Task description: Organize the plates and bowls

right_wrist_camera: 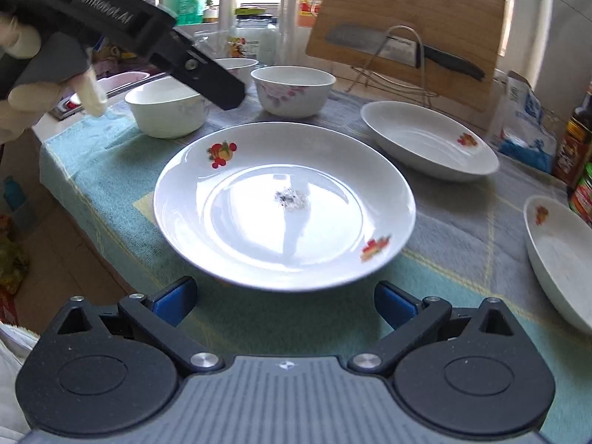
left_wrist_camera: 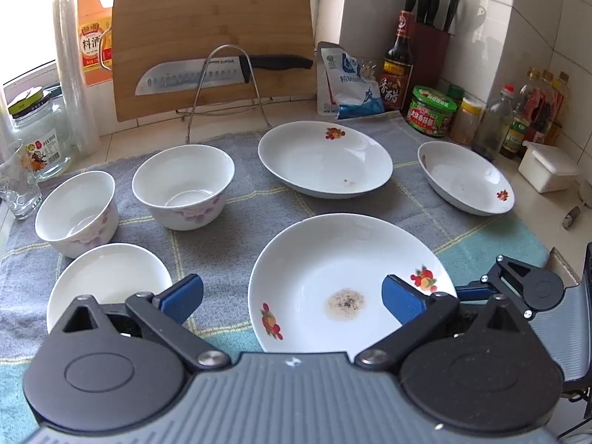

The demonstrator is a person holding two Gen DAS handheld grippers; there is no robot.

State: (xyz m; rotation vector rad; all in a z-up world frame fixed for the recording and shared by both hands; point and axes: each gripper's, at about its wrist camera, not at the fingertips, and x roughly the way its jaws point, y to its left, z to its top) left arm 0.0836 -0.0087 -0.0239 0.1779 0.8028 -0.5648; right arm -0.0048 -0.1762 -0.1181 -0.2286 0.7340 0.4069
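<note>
A large white plate (left_wrist_camera: 347,255) with fruit prints and a dirty spot lies on the towel in front of me; it also shows in the right wrist view (right_wrist_camera: 285,222). Two deep white plates sit behind it (left_wrist_camera: 325,159) and to the right (left_wrist_camera: 466,177). Two flowered bowls (left_wrist_camera: 185,185) (left_wrist_camera: 77,211) and a small white dish (left_wrist_camera: 107,277) stand at the left. My left gripper (left_wrist_camera: 292,296) is open and empty above the large plate's near left part. My right gripper (right_wrist_camera: 285,303) is open and empty at that plate's near rim, and shows in the left wrist view (left_wrist_camera: 518,285).
A cutting board (left_wrist_camera: 211,37) with a knife (left_wrist_camera: 222,72) on a wire rack stands at the back. Bottles, jars and a knife block (left_wrist_camera: 429,44) crowd the back right corner. A glass jar (left_wrist_camera: 37,133) and a glass stand at the left. The counter edge (right_wrist_camera: 70,199) runs at the left.
</note>
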